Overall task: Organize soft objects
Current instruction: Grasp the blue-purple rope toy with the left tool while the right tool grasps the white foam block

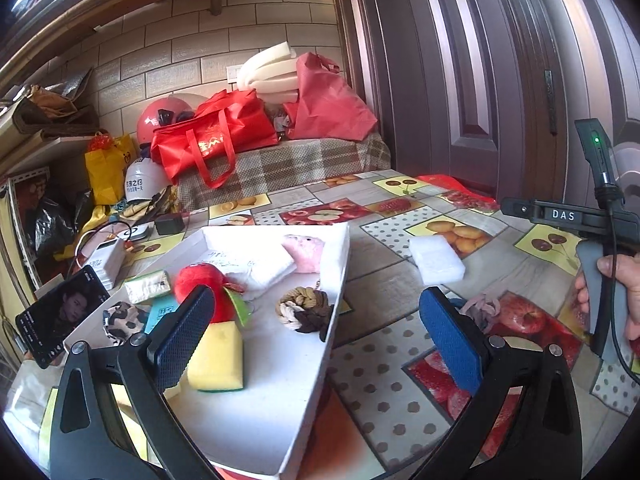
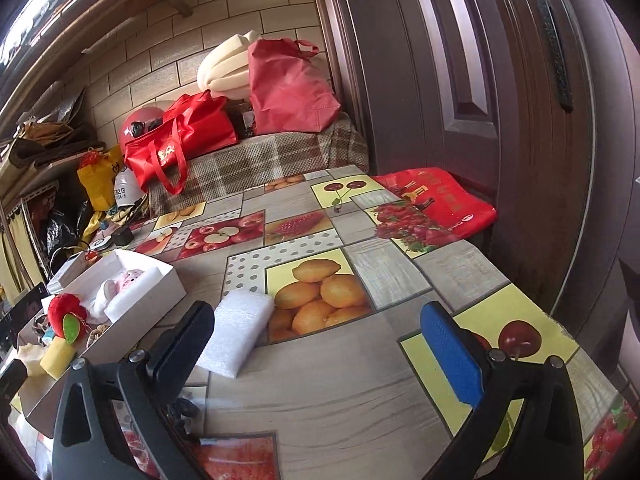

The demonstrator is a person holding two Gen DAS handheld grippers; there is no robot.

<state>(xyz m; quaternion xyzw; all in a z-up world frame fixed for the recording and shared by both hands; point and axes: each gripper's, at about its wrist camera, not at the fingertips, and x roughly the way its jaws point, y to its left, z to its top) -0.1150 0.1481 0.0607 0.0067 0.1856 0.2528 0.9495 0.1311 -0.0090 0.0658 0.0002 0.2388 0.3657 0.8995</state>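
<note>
Left tongs (image 1: pixel 316 332): spread wide and holding nothing, poised over the right edge of the white box, blue pads facing each other.
Right tongs (image 2: pixel 320 344): also spread wide and empty, hovering above the worktop to the right of the box.
White box (image 1: pixel 340 264): a shallow open tray lay on the left part of the worktop (image 2: pixel 320 408), which carried a fruit-patterned cloth.
Inside the box: a red apple plush (image 1: pixel 202 280) with a green leaf sat near the left side; a yellow sponge (image 1: pixel 218 356) lay in front of it; a braided rope knot (image 1: pixel 304 308) rested against the right wall; a pink plush (image 1: pixel 304 250) and a white foam pad (image 1: pixel 264 268) occupied the far corner; a spotted cloth piece (image 1: pixel 120 320) lay at the near left.
White foam block (image 2: pixel 236 332): lay on the worktop outside the box, just beside the lemon picture, between the box and the right tongs' open span.
Pinkish scrunchie (image 1: pixel 482 308): lay on the worktop to the right of the box, close behind the left tongs' right pad.
Hand (image 1: pixel 616 292): gripped the right tool's handle at the left camera's right edge.
Phone (image 1: pixel 60 316): stood propped left of the box, screen lit.
</note>
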